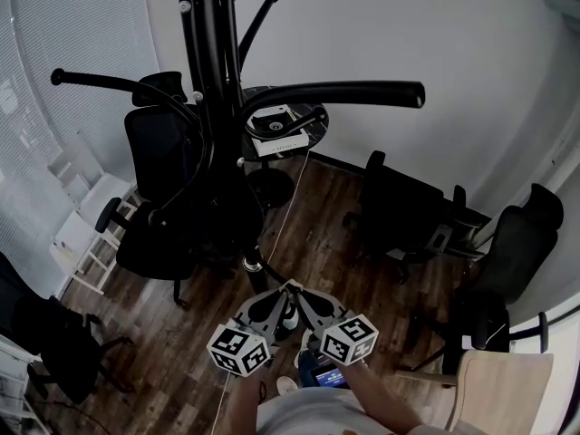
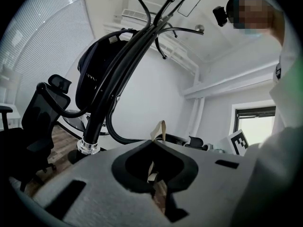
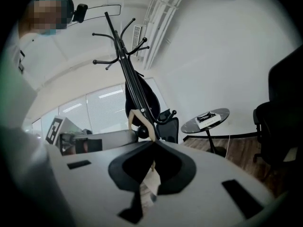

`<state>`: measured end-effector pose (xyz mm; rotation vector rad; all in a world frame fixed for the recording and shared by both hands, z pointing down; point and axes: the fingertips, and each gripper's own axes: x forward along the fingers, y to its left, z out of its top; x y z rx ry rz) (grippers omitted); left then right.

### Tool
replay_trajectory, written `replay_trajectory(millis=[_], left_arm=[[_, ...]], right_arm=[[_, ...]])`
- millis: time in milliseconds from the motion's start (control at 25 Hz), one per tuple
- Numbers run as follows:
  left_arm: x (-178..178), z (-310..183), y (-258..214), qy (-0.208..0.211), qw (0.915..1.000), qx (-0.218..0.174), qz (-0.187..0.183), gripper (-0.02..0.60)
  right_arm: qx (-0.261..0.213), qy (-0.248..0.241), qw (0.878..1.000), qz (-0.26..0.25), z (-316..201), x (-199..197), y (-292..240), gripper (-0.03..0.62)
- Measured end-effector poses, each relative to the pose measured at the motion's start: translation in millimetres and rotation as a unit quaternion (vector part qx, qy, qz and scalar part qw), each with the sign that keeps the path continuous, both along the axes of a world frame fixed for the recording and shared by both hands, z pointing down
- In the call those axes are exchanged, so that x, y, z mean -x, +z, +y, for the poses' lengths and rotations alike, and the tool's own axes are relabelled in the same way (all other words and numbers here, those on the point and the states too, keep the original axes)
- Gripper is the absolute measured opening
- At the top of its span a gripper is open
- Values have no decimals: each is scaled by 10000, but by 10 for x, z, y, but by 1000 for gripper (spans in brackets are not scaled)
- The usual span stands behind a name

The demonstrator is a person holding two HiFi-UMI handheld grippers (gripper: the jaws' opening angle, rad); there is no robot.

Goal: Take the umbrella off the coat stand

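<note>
The black coat stand [image 1: 213, 80] rises right in front of me, its curved arms spreading at the top. A dark bundle [image 2: 92, 74], which looks like the umbrella, hangs against the pole [image 2: 109, 103]; it also shows in the right gripper view [image 3: 142, 96]. My left gripper [image 1: 283, 290] and right gripper [image 1: 299, 290] are held low near my body, tips almost touching, a little short of the stand's base. Both are shut [image 2: 154, 142] [image 3: 154, 142]. A tan strip [image 2: 162, 128] [image 3: 136, 119] sticks up just past the tips; I cannot tell what it belongs to.
A small round table [image 1: 313, 134] with a white box on it stands behind the stand. Black office chairs [image 1: 403, 207] [image 1: 159, 152] [image 1: 521, 243] ring the spot. A white shelf unit [image 1: 86, 225] stands at the left by the blinds, and a light wooden panel [image 1: 503, 388] at the bottom right.
</note>
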<state>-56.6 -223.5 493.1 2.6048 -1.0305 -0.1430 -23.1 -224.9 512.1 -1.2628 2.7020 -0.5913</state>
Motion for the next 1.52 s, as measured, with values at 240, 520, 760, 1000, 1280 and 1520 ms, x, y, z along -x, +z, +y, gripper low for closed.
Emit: replay_trajectory(millis=[240, 520, 760, 1000, 1280, 1520], left_arm=[[-14, 95, -64, 115, 9995, 49, 280, 20], [2, 190, -77, 137, 9991, 80, 402, 20], [40, 295, -65, 82, 9994, 84, 316, 20], [55, 410, -74, -108, 9997, 107, 207, 20], [27, 636, -197, -318, 9993, 10, 195, 20], [15, 819, -271, -467, 9986, -37, 243, 20]], right_arm=[[-75, 135, 9999, -24, 104, -36, -71, 17], [-82, 126, 9999, -26, 239, -4, -97, 17], [-50, 73, 9999, -147, 354, 3, -81, 18], [7, -55, 9997, -253, 494, -6, -92, 17], [-66, -267, 9991, -327, 723, -25, -215, 17], [-133, -360, 9987, -321, 934, -92, -290, 17]])
